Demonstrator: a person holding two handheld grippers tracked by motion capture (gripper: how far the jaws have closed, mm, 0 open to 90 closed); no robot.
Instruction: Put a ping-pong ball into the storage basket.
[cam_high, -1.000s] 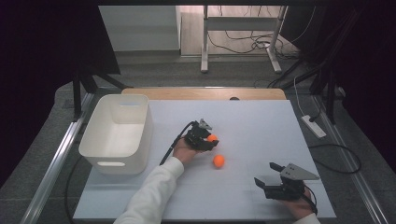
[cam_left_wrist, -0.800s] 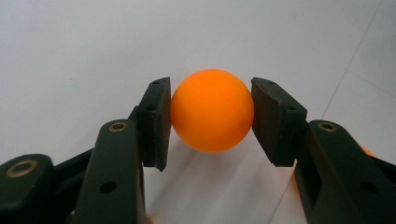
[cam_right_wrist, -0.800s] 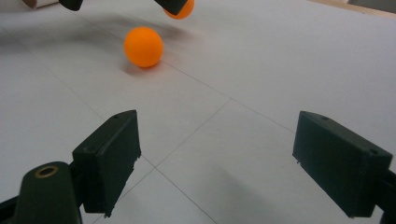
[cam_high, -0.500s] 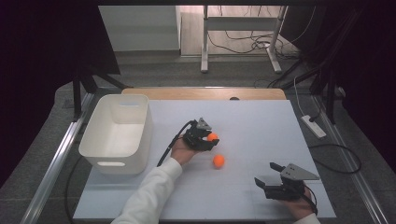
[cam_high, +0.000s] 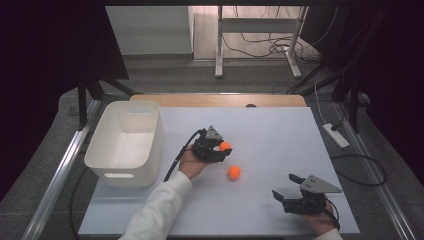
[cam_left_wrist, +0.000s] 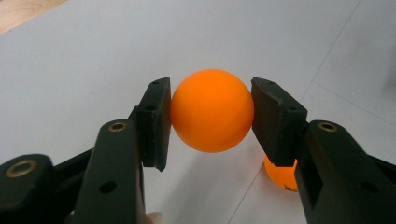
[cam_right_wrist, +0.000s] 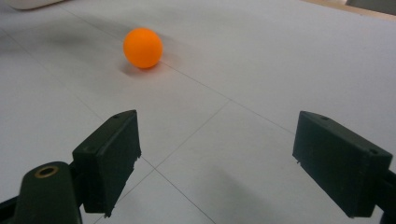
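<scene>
Compared with a second ago, the left gripper is sitting slightly higher and farther up the table in the high view, carrying its ball along; the right gripper and the loose ball are lying where they were.

The left gripper is clenching an orange ball squarely between its two pads, which are pressing on the ball's opposite sides, with the ball hanging clear above the tabletop. The ball is smooth, round and matte, like a table-tennis ball. The pads are flat black blocks, and the arms behind them are showing brass-rimmed holes.

A second orange ball is resting on the table, peeking out below and behind the left gripper's right-hand pad in the left gripper view, with small dark print on it.

The right gripper is standing released, its jaws spread wide with only bare tabletop between them; the second ball is lying well ahead of them, beyond the left-hand jaw.

The table is a smooth white board with thin seam lines. A glossy white plastic bin with rounded corners is standing apart from both grippers.
</scene>
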